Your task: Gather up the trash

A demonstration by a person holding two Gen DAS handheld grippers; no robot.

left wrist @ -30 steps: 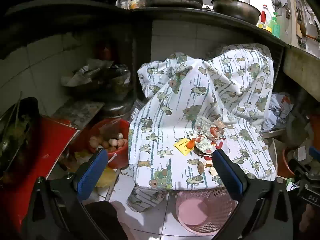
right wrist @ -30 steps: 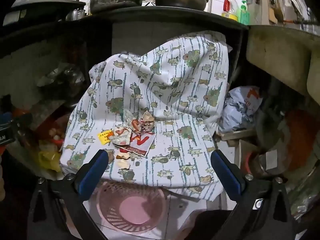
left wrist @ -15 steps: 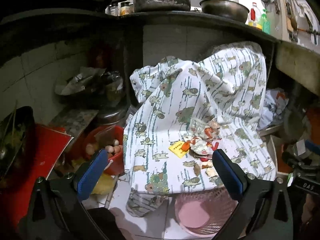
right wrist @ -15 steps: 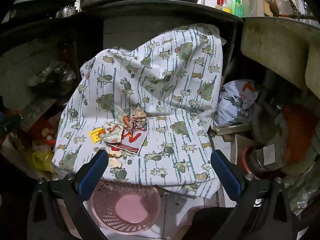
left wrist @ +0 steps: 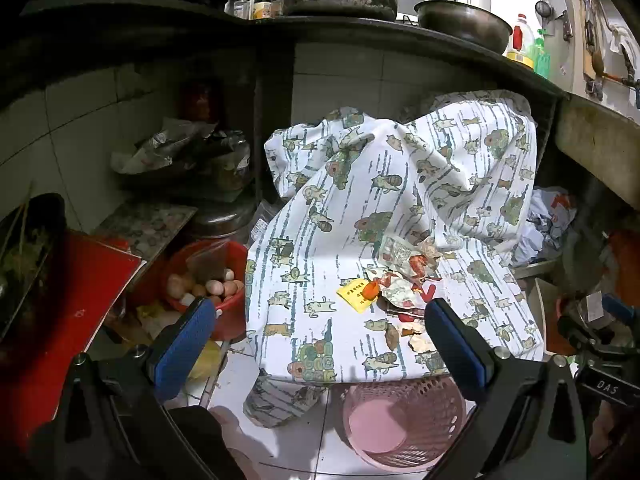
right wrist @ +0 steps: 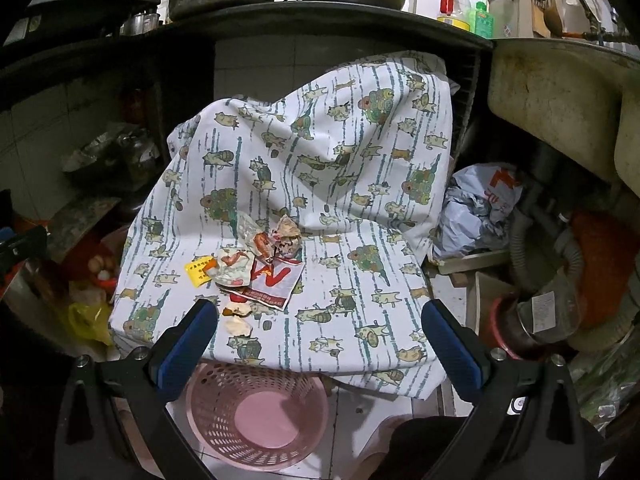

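Both grippers (left wrist: 320,344) (right wrist: 318,340) spread, empty; wrappers (right wrist: 260,268) ahead on cloth (right wrist: 340,200).

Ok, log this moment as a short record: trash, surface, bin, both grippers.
trash: pile of crumpled wrappers, a yellow slip at its left edge, small scraps nearer the camera
surface: animal-print cloth draped over something hidden
bin: pink mesh basket on the floor below the cloth's near edge; nothing visible inside
left gripper: open, holds nothing, apart from the trash
right gripper: open, holds nothing, fingers either side of the cloth's near edge
progress: no trash picked up yet
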